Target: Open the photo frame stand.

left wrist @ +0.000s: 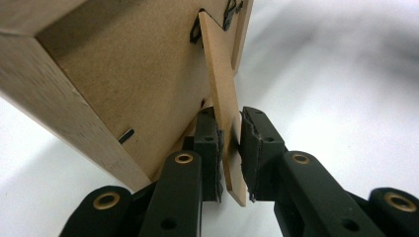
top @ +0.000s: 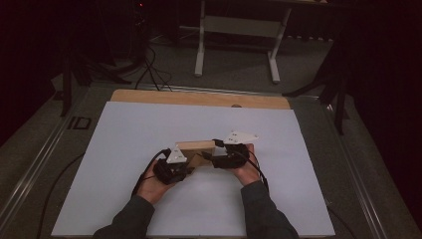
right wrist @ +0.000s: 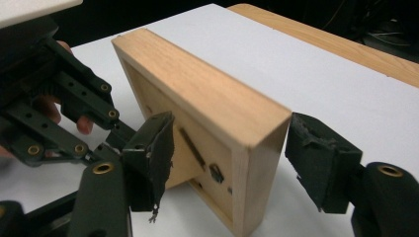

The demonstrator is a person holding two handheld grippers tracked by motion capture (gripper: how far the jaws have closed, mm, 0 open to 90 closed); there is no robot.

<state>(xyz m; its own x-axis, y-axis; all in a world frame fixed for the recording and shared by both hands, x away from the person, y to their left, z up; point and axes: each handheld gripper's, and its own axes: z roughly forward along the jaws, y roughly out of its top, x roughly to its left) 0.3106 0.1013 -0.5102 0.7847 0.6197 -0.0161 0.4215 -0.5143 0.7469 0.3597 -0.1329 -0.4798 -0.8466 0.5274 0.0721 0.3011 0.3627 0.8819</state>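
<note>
A light wooden picture frame [top: 195, 146] stands on its edge near the middle of the white worktop [top: 124, 149], a little toward the person's edge, its back turned to the person. Its rim is thick, pale wood with visible grain; the back panel is plain brown board set into the rim, with small black metal clips along its edges. A thin brown stand flap [left wrist: 223, 98] swings out from that back panel, hinged near the top. In the high view, the left claw [top: 186, 166], held in the person's left hand [top: 152, 184], meets the frame's lower left part. In the left gripper view, its two black jaws stand on either side of the flap's lower end with their pads close against it; a sliver of gap shows on one side, so whether they fully pinch the flap cannot be told. The right claw [top: 208, 158], held in the right hand [top: 247, 169], sits at the frame's right end. In the right gripper view its jaws are spread wide apart, one pad [right wrist: 155, 148] behind the back panel and the other off the front side of the corner, neither pressing on the wood. Wide bare white worktop lies to the left, right and beyond the frame, up to the wooden strip [top: 199, 98] along the far edge; less room lies toward the near edge, where the forearms enter.
</note>
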